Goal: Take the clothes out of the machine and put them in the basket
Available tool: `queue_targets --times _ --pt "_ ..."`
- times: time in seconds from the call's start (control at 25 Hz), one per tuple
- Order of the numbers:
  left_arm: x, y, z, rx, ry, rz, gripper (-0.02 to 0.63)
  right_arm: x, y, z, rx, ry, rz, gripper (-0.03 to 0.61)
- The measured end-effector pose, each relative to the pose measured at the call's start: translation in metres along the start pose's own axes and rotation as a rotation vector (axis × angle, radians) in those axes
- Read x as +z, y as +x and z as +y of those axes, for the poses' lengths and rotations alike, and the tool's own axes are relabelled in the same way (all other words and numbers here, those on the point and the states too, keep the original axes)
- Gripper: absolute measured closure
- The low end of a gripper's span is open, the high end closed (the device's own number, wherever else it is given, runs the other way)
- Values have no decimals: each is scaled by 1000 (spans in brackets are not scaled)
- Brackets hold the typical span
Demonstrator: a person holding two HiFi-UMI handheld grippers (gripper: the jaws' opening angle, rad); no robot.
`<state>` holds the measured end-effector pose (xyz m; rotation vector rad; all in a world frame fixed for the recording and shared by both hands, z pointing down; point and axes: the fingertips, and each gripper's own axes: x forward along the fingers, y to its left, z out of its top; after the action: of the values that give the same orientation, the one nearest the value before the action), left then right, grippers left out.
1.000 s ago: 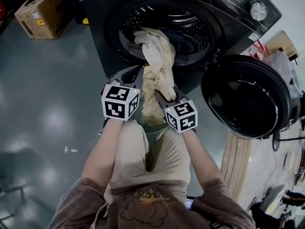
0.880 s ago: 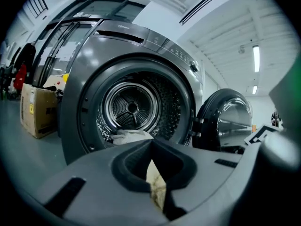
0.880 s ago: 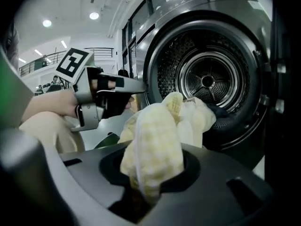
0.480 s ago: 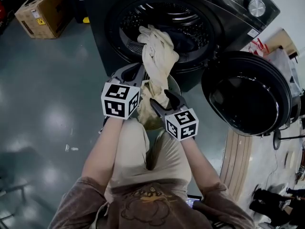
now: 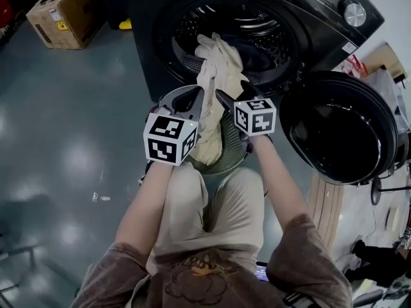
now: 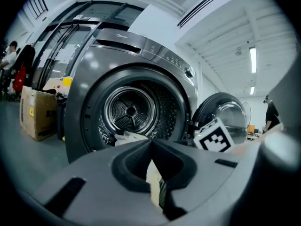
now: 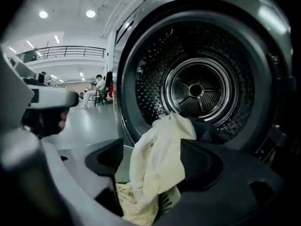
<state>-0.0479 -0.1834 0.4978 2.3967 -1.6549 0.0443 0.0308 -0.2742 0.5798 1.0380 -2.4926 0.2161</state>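
The cream garment (image 5: pixel 218 63) is draped from drum (image 5: pixel 257 24) into basket (image 5: pixel 235 154), apparently pinched by the left tongs (image 6: pixel 151 144) as anchor. The right tongs (image 7: pixel 153 160), just opened wide around it, are freed to regrip.

I'm losing most of the basket (image 5: pixel 230 153) under the cream garment (image 5: pixel 218 66) and the left gripper (image 5: pixel 200 95); only ribbed wall at its 3 o'clock is showing. Dark laundry (image 7: pixel 212 128) is reading too murky to identify. The cardboard box (image 5: pixel 64 18) is running off-frame at 10 o'clock.
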Motion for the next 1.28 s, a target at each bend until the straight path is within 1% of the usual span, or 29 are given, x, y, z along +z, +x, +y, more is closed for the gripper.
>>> queue_targets --times 0.16,0.24,0.44,0.56,0.68,0.72,0.8,0.84,0.88,0.96,1.08,1.2,1.28 --pt "0 -2 -2 -11 -9 5 609 12 43 -21 -16 -21 48 163" --pt "2 -2 -3 -18 -15 0 609 14 61 -32 -35 -25 77 156" --pt "2 -3 -1 -21 -22 0 609 -1 96 -45 -81 2 148 156" --pt "2 -1 -3 -29 -24 0 609 -7 105 -50 -109 10 155 155" --pt "1 1 -4 -35 -24 1 609 -8 106 -51 -139 -9 159 155" --pt "0 1 -4 -36 -24 3 609 -9 106 -50 -144 -19 165 188" --pt "0 2 -3 -34 -26 4 609 -10 104 -48 -140 -41 175 282" --pt "-1 2 -3 -33 -27 4 609 -9 103 -46 -133 -50 179 299" --pt "-1 3 -3 -33 -27 5 609 -8 100 -44 -125 -53 180 349" --pt "-3 5 -4 -34 -26 7 609 -8 93 -40 -113 -47 178 399" --pt "-5 8 -3 -33 -29 8 609 -8 76 -29 -78 -65 154 442" --pt "-4 10 -5 -37 -31 8 609 -6 49 -20 -41 -90 119 455" --pt "-4 10 -6 -41 -29 8 609 -6 27 -14 -18 -87 92 459"
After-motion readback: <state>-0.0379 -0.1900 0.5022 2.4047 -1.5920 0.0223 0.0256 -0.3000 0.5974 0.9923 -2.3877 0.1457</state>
